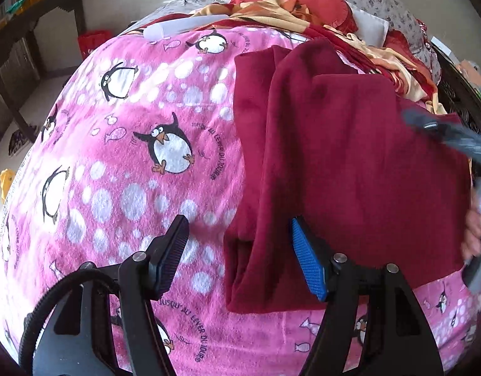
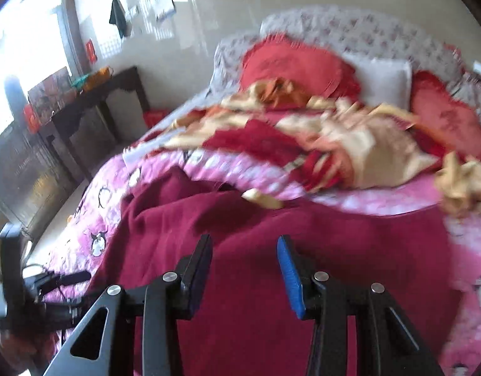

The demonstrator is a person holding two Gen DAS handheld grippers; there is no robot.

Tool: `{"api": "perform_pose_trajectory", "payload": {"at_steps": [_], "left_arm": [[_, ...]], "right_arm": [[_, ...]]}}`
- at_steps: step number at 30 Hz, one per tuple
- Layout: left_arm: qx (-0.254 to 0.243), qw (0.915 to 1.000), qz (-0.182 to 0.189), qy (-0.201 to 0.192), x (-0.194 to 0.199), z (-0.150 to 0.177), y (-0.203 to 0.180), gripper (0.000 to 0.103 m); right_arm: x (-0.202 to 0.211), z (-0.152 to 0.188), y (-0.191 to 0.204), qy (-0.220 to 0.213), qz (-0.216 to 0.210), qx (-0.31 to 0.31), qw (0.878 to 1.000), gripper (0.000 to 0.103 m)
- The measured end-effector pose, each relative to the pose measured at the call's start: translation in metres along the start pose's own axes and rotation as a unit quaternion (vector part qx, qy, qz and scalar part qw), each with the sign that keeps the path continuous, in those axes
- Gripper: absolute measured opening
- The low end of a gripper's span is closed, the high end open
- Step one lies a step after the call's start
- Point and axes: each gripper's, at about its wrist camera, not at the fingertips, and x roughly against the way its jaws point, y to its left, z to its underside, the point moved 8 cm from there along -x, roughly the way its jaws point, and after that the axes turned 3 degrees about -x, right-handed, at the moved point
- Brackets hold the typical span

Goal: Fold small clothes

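A dark red fleece garment (image 1: 350,169) lies partly folded on a pink penguin-print blanket (image 1: 130,144) on a bed. My left gripper (image 1: 240,250) is open and empty, hovering over the garment's near left edge, its right pad above the cloth. The right gripper shows blurred at the right edge of the left wrist view (image 1: 453,138). In the right wrist view the right gripper (image 2: 245,269) is open and empty above the garment (image 2: 271,250), and the left gripper (image 2: 36,291) sits at the far left.
A crumpled red and cream quilt (image 2: 334,138), red pillows (image 2: 296,65) and a white pillow (image 2: 381,81) lie at the head of the bed. A white tube-like object (image 1: 184,26) lies on the blanket's far edge. A dark wooden desk (image 2: 93,112) stands left of the bed.
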Motion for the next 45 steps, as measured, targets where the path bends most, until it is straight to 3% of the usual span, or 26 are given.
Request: {"api": "perform_pose_trajectory", "payload": {"at_steps": [1,4,8,11,16,20,22,24,25,31,37,40,42,45], "left_arm": [[-0.002,1.0000,0.000,0.001,0.000,0.000,-0.001,0.068],[-0.002,1.0000,0.007,0.001,-0.002,-0.001,-0.001,0.068],[0.007,0.9996,0.024,-0.011,-0.004,0.003,0.002,0.068],[0.013,0.9994,0.027,-0.015,-0.003,0.006,0.003,0.068],[0.012,0.9993,0.030,-0.016,-0.002,0.008,0.003,0.068],[0.012,0.9992,0.036,-0.016,-0.004,0.008,0.004,0.070],[0.010,0.9992,0.035,-0.017,-0.004,0.007,0.003,0.070],[0.008,0.9992,0.035,-0.017,-0.004,0.007,0.003,0.070],[0.007,0.9992,0.035,-0.017,-0.004,0.007,0.003,0.070],[0.004,0.9992,0.035,-0.020,-0.004,0.009,0.002,0.070],[0.002,0.9992,0.033,-0.020,-0.003,0.009,0.003,0.070],[-0.001,0.9993,0.031,-0.023,-0.004,0.009,0.003,0.071],[-0.002,0.9993,0.029,-0.024,-0.004,0.009,0.002,0.071],[-0.004,0.9993,0.028,-0.026,-0.005,0.009,0.001,0.072]], "right_arm": [[-0.014,0.005,-0.005,0.023,0.013,-0.005,1.000,0.041],[-0.009,-0.004,0.000,0.025,0.019,-0.011,0.999,0.041],[0.018,-0.029,0.029,-0.021,-0.038,-0.016,0.999,0.044],[0.011,-0.048,0.069,-0.020,-0.076,0.012,0.997,0.050],[-0.043,-0.065,0.098,-0.003,-0.009,0.093,0.996,0.051],[-0.070,-0.066,0.097,0.017,-0.007,0.114,0.993,0.062],[-0.078,-0.063,0.098,0.031,-0.022,0.112,0.993,0.055],[-0.077,-0.063,0.103,0.031,-0.029,0.116,0.992,0.017],[-0.075,-0.065,0.107,0.021,-0.021,0.130,0.991,0.013],[-0.077,-0.078,0.128,-0.008,-0.001,0.139,0.990,0.009],[-0.093,-0.073,0.117,0.012,-0.005,0.096,0.995,0.010],[-0.066,-0.067,0.100,0.020,-0.048,0.047,0.998,0.021],[-0.035,-0.057,0.081,0.004,-0.054,0.027,0.998,0.057],[0.019,-0.032,0.038,-0.036,-0.032,0.018,0.999,0.064]]}}
